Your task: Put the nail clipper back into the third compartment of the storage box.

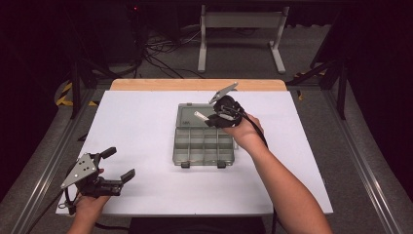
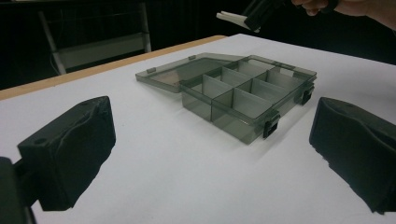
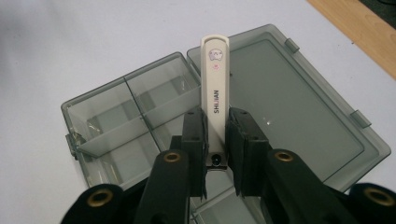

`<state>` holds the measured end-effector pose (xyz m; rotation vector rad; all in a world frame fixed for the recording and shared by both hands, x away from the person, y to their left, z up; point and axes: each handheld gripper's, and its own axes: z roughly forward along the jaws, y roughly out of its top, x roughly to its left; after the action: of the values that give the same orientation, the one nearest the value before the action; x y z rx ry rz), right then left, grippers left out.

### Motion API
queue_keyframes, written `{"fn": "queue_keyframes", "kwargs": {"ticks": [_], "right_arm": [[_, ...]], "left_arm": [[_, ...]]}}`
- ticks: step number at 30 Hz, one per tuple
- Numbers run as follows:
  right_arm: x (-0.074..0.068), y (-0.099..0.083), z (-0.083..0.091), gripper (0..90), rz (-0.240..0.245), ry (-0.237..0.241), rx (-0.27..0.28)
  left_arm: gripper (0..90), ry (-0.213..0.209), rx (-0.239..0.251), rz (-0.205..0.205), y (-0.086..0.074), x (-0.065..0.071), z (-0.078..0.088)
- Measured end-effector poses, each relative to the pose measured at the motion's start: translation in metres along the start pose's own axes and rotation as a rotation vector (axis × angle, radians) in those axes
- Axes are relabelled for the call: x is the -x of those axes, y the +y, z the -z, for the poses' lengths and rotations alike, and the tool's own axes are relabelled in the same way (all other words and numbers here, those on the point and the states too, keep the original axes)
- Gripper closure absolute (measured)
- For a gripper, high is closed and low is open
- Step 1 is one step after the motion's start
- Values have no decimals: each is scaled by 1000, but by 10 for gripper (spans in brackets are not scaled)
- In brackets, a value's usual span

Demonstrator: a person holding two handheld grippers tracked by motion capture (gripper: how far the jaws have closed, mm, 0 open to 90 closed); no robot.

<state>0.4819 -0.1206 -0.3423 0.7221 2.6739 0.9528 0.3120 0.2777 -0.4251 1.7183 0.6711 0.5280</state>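
Right tool [image 3: 215,154] is clamping a nail clipper [image 3: 215,88] above the open box [image 3: 140,116], its long axis pointing out over the lid hinge, compartments lying just below.

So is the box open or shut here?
Open: the box has its lid folded back flat on the table, and the compartments that show look empty.

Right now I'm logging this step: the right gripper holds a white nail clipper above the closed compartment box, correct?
Not quite: the compartment box is open, its lid laid flat beside it, as the right gripper view shows. The right gripper does hold the white nail clipper above it.
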Motion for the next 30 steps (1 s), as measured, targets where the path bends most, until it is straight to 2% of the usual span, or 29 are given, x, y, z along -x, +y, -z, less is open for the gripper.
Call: {"fn": "queue_keyframes", "kwargs": {"ticks": [12,18,30], "right_arm": [[1,-17,-16,776,-59,6,-3],[1,-23,-26,776,-79,14,-23],[2,-33,-33,776,-112,19,-47]], "left_arm": [[12,1,-3,3,0,0,-1],[12,0,-4,-2,0,0,0],[12,1,-3,0,0,0,0]]}}
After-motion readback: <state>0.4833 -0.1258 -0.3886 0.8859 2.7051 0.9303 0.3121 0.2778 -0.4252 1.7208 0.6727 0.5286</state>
